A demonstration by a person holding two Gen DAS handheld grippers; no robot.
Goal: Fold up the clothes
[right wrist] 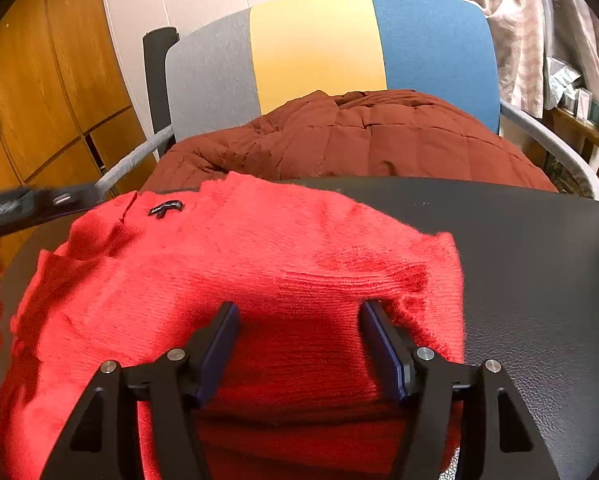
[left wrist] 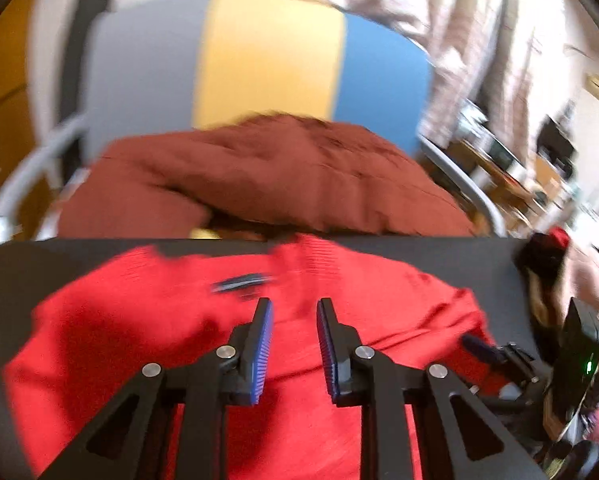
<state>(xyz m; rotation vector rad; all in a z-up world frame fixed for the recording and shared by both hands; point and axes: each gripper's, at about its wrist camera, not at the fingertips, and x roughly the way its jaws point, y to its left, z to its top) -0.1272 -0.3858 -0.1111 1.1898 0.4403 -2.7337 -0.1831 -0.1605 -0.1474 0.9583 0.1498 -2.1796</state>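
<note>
A bright red knitted sweater [left wrist: 147, 320] lies spread on the black table [left wrist: 419, 256], with a small dark label [left wrist: 239, 282] near its collar. My left gripper [left wrist: 295, 304] hovers over the sweater's middle. Its blue pads stand a narrow gap apart, and only the cloth beneath shows through the gap. In the right wrist view the same sweater [right wrist: 259, 248] covers the table's left half, its label [right wrist: 165, 208] at the far side. My right gripper [right wrist: 299, 307] is open wide over the near ribbed part of the sweater, with no fold pinched. The left gripper shows blurred at the left edge [right wrist: 31, 204].
Behind the table stands a chair with a grey, yellow and blue back [right wrist: 315, 48] and a dark red quilted jacket [right wrist: 359, 140] piled on its seat. Bare black table surface [right wrist: 539, 280] lies right of the sweater. Wooden cupboards [right wrist: 39, 100] stand left, a curtain [right wrist: 519, 40] right.
</note>
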